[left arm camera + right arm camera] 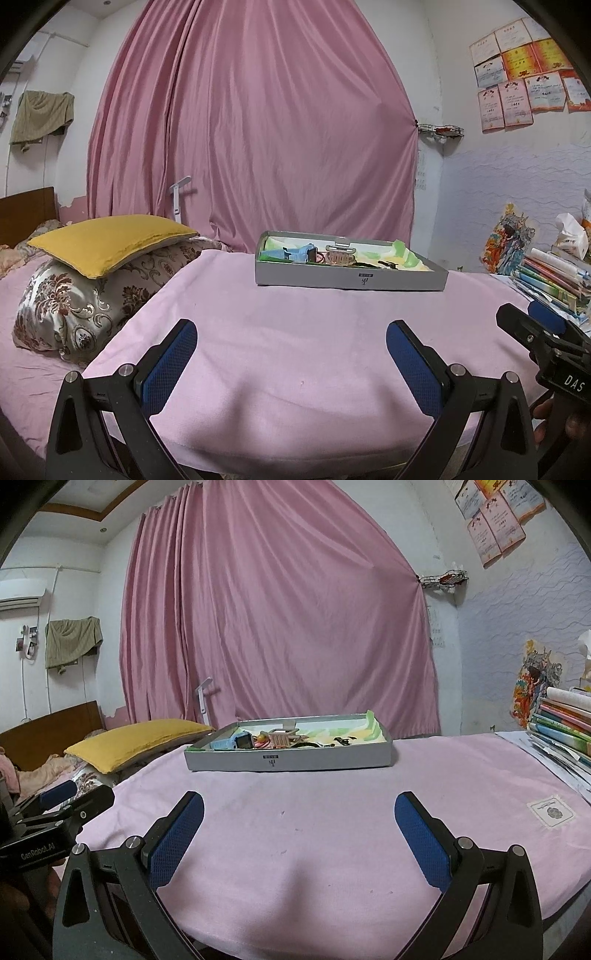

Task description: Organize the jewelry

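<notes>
Both the left claw and the right claw hang spread and empty over the pink bed, well short of the grey tray. Its small jewelry pieces look light, tangle-prone and delicate; each is probably best pinched singly at a stiff part.

Gray tray contents half-sunk behind near wall: blue item, tangle of small dark pieces too small to name. Label on tray front unreadable. Right gripper cut by frame edge at 3 o'clock, jaw gap not visible. Book stack cropped at 3 o'clock. Wall certificates print illegible.
</notes>
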{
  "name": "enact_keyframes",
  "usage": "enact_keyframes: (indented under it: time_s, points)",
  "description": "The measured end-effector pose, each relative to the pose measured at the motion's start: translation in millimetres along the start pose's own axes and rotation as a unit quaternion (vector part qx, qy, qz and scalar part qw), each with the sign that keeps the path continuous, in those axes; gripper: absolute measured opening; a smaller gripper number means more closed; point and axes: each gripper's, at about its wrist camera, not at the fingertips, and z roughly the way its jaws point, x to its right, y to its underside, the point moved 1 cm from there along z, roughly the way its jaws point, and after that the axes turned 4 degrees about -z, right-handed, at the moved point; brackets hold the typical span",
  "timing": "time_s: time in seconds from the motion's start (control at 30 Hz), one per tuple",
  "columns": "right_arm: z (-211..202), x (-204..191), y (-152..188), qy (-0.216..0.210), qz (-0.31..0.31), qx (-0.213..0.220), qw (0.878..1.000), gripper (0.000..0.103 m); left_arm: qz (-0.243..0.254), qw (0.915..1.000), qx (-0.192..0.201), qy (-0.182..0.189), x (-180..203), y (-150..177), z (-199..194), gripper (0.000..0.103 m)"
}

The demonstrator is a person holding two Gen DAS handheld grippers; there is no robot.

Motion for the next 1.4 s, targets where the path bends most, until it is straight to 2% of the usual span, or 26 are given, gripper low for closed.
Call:
enact_keyframes:
  time_s: [1.4]
  points:
    - [0.5,-8.8,-0.1,-0.001,-0.002,-0.004,1.000,0.102,0.001,1.0000,-0.001,0.002,-1.9,0.3,0.4,0.103]
